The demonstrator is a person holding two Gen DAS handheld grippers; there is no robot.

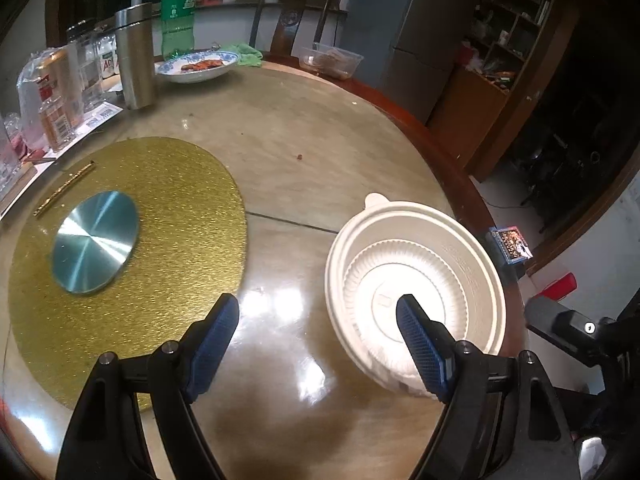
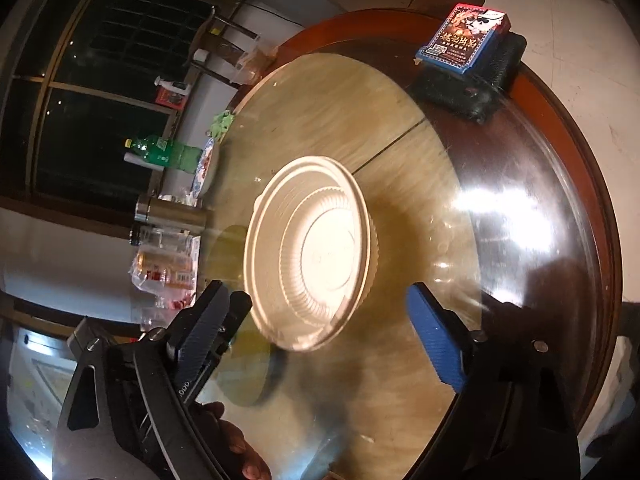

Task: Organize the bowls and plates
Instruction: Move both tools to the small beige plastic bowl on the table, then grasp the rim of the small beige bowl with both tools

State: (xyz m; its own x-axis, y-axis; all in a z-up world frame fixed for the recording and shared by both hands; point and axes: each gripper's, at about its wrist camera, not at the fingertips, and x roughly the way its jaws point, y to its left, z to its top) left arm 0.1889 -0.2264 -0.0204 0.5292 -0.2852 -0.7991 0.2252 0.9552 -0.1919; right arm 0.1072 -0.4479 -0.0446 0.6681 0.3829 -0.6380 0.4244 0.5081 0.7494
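Plainly, the white bowl (image 1: 416, 292) is the thing to deal with: it sits upright on the glass-topped worktop (image 1: 304, 152), near the worktop's edge and well apart from the gold mat (image 1: 160, 248) and the shiny metal disc (image 1: 96, 242) lying on it. It looks like thin moulded disposable ware, ribbed around the wall with a small tab on the far rim, so I judge it very light, a little flexible and easy to dent instead of shatter. On polished glass it will probably skate away if nudged from the side.

The left tongs (image 1: 320, 320) stand wide open with nothing between them; the right-hand blue pad overlaps the bowl's near rim in the left wrist view, though I cannot tell whether it touches. The right tongs (image 2: 328, 308) are likewise spread wide and empty, hovering above the bowl (image 2: 316, 252) and looking down into it; that view is smeared, so fine detail is lost.

The best hold, I think, is the rim: one pad inside the wall, one outside, pinching gently near the stiffer rolled lip. Squeezing across the whole bowl would likely buckle it.

A card box (image 2: 464, 36) sits at the worktop's edge, clear of the grasp.
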